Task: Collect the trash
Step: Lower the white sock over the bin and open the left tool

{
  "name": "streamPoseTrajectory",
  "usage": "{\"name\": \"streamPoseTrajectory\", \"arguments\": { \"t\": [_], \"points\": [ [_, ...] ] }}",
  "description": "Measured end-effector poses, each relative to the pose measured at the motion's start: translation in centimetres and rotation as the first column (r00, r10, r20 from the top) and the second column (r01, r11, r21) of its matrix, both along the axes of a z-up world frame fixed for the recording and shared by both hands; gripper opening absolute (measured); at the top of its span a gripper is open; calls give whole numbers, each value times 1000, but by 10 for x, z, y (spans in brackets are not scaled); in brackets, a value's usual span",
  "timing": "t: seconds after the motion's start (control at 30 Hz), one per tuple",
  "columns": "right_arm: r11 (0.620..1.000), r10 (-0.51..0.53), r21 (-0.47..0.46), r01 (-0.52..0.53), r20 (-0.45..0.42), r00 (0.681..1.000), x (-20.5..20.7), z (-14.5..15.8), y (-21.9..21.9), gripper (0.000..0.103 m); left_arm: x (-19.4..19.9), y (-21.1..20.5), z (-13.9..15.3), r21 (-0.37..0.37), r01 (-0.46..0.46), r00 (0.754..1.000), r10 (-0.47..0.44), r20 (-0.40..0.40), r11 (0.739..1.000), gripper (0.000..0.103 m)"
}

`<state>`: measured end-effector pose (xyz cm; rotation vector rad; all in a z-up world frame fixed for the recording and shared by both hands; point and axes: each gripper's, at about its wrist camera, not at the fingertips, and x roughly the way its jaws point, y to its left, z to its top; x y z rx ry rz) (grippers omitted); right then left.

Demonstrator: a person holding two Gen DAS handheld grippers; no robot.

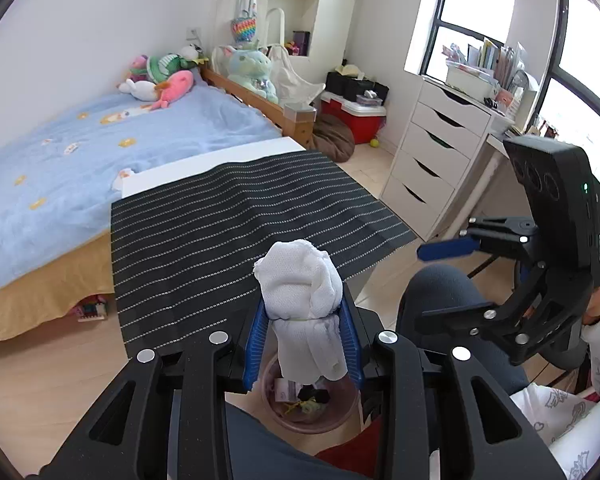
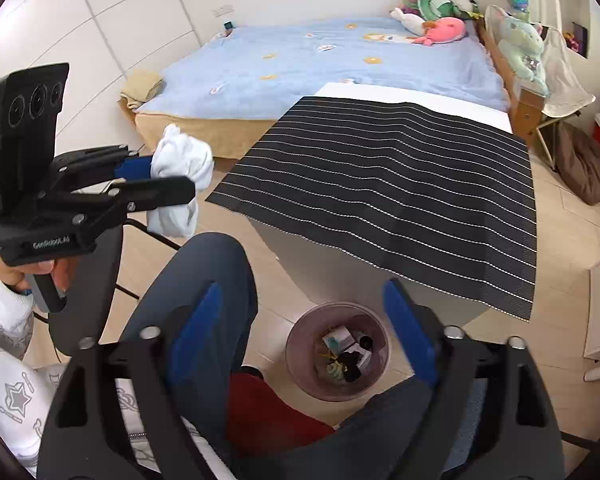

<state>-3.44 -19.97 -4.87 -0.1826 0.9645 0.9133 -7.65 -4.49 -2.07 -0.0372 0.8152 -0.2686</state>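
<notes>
My left gripper (image 1: 304, 320) is shut on a bundle of white cloth or tissue (image 1: 300, 280), which sticks up between its blue pads. The right wrist view shows the same bundle (image 2: 184, 156) held in the left gripper (image 2: 176, 176) at the left, above the floor. A pinkish round trash bin (image 2: 300, 336) stands on the floor with several small scraps inside. My right gripper (image 2: 304, 292) hangs over it, open, with nothing between its blue fingers. In the left wrist view the bin (image 1: 340, 416) shows just below the held bundle, and the right gripper (image 1: 440, 280) is at the right.
A table under a black striped cloth (image 2: 400, 184) stands just beyond the bin. The person's knee (image 2: 204, 264) is beside the bin on the left. A bed with a blue cover (image 2: 320, 64) lies behind, and white drawers (image 1: 432, 152) stand to the right.
</notes>
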Motion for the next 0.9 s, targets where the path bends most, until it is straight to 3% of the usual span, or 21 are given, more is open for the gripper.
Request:
{"name": "streamPoseTrajectory", "arguments": {
  "t": [0.1, 0.3, 0.9],
  "points": [
    [1000, -22, 1, 22, 9, 1000, 1, 3, -2, 97, 1, -1, -2, -2, 16, 1000, -16, -9, 1000, 33],
    [998, -63, 6, 62, 50, 997, 2, 14, -10, 100, 1, -5, -1, -5, 37, 999, -37, -13, 999, 33],
    [980, -198, 46, 194, 105, 975, 8, 35, -45, 100, 3, -28, 1, 19, 127, 992, -127, -20, 992, 33]
  ]
}}
